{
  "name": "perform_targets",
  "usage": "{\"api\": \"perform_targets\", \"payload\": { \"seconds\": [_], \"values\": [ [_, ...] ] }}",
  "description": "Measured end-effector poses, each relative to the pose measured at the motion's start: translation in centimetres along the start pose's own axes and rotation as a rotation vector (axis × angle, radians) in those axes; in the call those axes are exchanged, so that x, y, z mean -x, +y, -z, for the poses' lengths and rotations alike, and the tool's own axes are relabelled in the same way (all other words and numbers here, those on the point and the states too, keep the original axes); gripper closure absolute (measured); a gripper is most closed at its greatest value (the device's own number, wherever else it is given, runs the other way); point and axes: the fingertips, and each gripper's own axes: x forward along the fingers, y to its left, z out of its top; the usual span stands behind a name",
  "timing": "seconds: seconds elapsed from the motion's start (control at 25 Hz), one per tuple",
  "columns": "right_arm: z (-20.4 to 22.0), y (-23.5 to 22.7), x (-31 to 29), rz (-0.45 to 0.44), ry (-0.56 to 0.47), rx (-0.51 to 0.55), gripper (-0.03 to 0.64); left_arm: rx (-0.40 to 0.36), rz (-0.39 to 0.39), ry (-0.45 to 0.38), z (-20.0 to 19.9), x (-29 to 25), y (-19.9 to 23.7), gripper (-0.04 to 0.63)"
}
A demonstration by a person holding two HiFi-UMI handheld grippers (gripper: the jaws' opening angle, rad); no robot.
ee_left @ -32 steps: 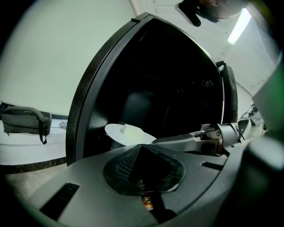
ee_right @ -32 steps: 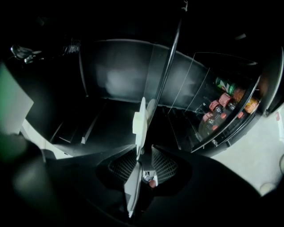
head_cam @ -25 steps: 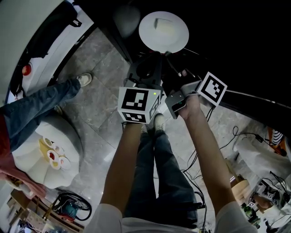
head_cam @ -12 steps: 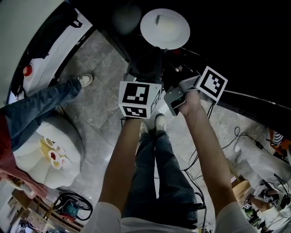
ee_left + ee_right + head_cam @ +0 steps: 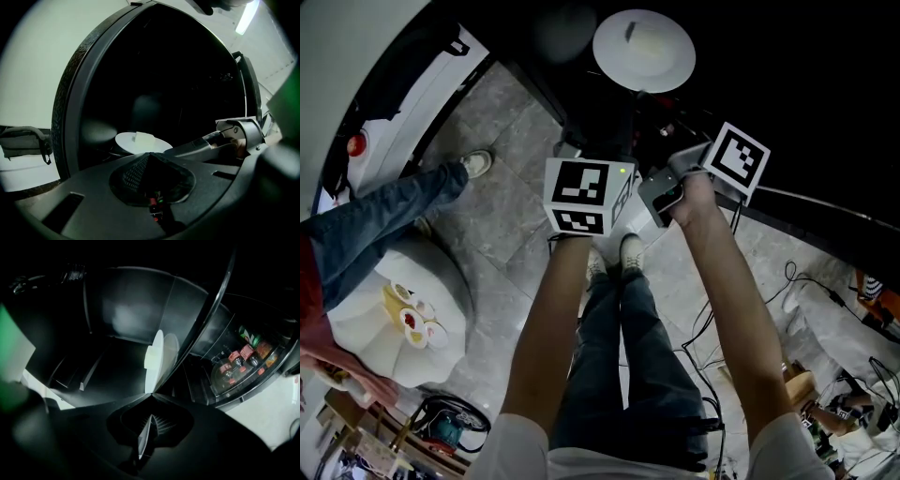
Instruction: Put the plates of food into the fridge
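Two grippers: right gripper (image 5: 152,394) and left gripper (image 5: 149,153) both reach into the mouth of the fridge (image 5: 63,103).
Right jaws: together, clamped on the near rim of the plate (image 5: 158,341); a thin white sliver of rim shows between them.
Left jaws: together, nothing between; the tip is just at the plate's near edge, can't tell if it touches.
Change: the plate sits a little further up the head view than a second ago, deeper in the dark; both grippers went with it.
Meaning: probably the last bit of placing; letting go and pulling back not yet done.
Plate load: one pale block of food (image 5: 142,137), plate about level, inside the fridge.
Fridge inside: dark, nothing else made out.
Door shelf (image 5: 234,383): bottles (image 5: 243,355) with red labels.
Table (image 5: 403,366): white, round, well apart from the fridge; small yellow and red food pieces (image 5: 411,319) on it, probably next to go.
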Motion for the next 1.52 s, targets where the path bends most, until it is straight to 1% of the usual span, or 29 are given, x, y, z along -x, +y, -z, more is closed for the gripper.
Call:
{"api": "perform_targets", "payload": {
  "seconds": [0.28, 0.44, 0.64, 0.84, 1.0, 1.16, 1.32, 1.4, 1.52],
  "values": [
    [-0.1, 0.2, -0.7, 0.005, 0.003, -0.006, 0.607, -0.005, -0.001, -0.002, -0.2, 0.2, 0.2, 0.595],
    [0.0, -0.2, -1.0, 0.005, -0.004, -0.028, 0.607, -0.002, 0.001, 0.014, 0.3, 0.0, 0.5, 0.595],
    [-0.1, -0.1, -1.0, 0.014, -0.001, -0.016, 0.607, -0.006, 0.005, 0.005, -0.3, 0.3, 0.3, 0.595],
    [-0.3, 0.0, -1.1, 0.015, 0.005, -0.010, 0.607, 0.017, 0.011, -0.001, -0.5, 0.3, 0.2, 0.595],
    [-0.1, -0.3, -1.2, 0.035, 0.009, -0.006, 0.607, 0.015, 0.033, 0.007, -0.4, 0.2, 0.3, 0.595],
    [0.2, 0.0, -1.2, 0.034, 0.021, 0.026, 0.607, -0.001, 0.043, 0.016, -0.3, 0.5, 0.4, 0.595],
    [0.4, 0.7, -1.0, 0.001, -0.003, 0.083, 0.606, -0.040, 0.045, 0.003, -0.5, 0.9, 0.4, 0.595],
    [0.7, 1.1, -0.9, -0.019, 0.005, 0.106, 0.606, -0.055, 0.040, 0.010, -0.3, 1.1, 0.5, 0.595],
    [1.3, 1.3, -0.8, -0.035, 0.028, 0.132, 0.606, -0.045, 0.046, 0.026, 0.0, 1.5, 0.8, 0.595]
  ]
}}
